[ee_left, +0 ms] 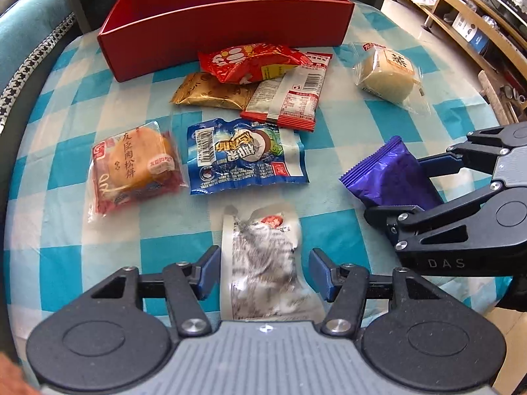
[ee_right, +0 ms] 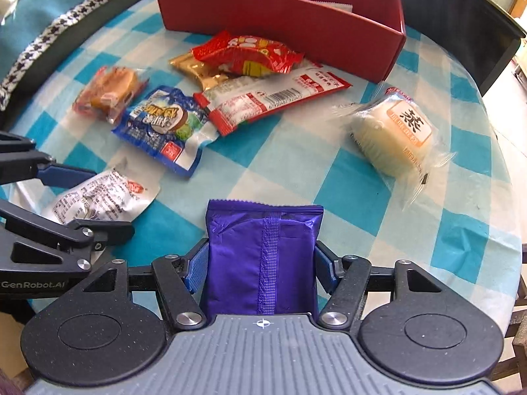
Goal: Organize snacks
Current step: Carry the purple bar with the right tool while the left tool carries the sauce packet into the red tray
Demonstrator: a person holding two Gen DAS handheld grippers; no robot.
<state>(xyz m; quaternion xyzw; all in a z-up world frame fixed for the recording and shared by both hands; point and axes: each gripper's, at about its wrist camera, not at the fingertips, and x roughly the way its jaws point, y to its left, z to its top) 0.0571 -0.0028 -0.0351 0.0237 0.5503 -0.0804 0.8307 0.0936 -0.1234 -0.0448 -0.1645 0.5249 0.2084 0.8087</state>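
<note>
The left gripper (ee_left: 263, 271) stands spread astride the silver packet (ee_left: 263, 263), pads clear of its sides, long axis running along the fingers. The right gripper (ee_right: 262, 263) pinches the purple packet (ee_right: 263, 256). Both lie well short of the red box (ee_left: 227, 29), beyond the other snacks

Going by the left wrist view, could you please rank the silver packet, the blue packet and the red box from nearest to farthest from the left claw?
1. Silver packet, between the left claw's jaws.
2. Blue packet, just beyond, mid-table.
3. Red box, at the far edge.
</note>
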